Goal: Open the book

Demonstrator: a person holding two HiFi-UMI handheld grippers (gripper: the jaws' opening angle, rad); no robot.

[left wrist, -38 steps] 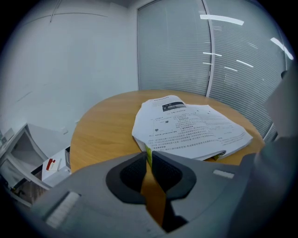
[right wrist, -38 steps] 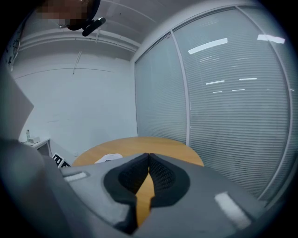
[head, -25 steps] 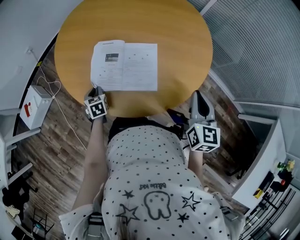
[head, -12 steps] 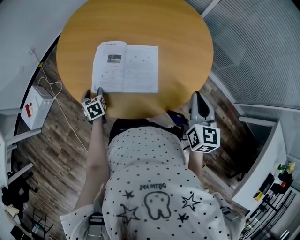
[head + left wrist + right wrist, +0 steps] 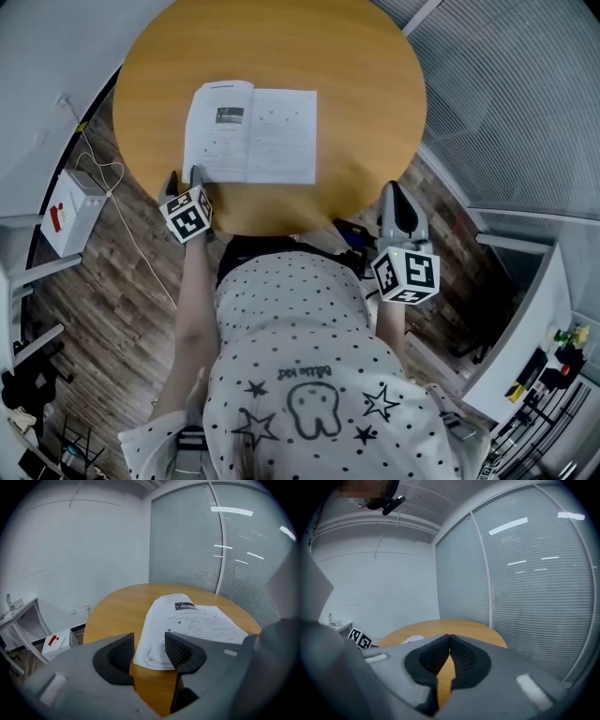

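Observation:
The book (image 5: 250,133) lies open and flat on the round wooden table (image 5: 356,66), its white printed pages facing up. My left gripper (image 5: 185,178) hovers just off the book's near-left corner at the table's edge. Its jaws have just been opening wide and then closing in a little; they stand apart with nothing gripped. In the left gripper view the book (image 5: 192,620) shows past the left gripper (image 5: 149,645), its corner lying below the gap. My right gripper (image 5: 394,192) rests off the table's near-right edge, shut on nothing; the right gripper (image 5: 450,641) has its pads together.
A white box (image 5: 70,211) with a red mark sits on the wooden floor left of the table, with a white cable (image 5: 112,183) beside it. Glass walls with blinds (image 5: 525,94) curve round the right. The person's body fills the near foreground.
The left gripper has let go of the book's near-left corner, opened its jaws and drawn back off the page. The book lies flat. The right gripper has stayed put.

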